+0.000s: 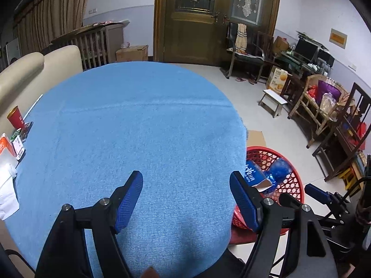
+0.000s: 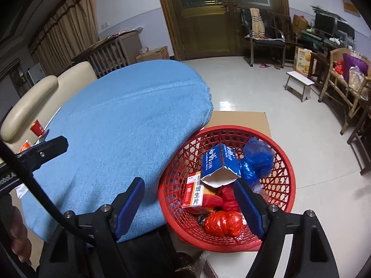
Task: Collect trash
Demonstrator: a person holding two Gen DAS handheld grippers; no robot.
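A red plastic basket stands on the floor beside the round table with the blue cloth. In it lie a blue carton, a crumpled blue bag, an orange-and-white medicine box and a red wad. My right gripper hangs open over the basket's near side, nothing between its blue pads. My left gripper is open over the near part of the blue cloth, holding nothing. The basket shows at the right in the left wrist view, with the right gripper beyond it.
At the table's left edge stand a red cup, small boxes and white paper. A cream sofa lies behind. Flat cardboard lies under the basket. A white stool, chairs and cluttered furniture line the right wall.
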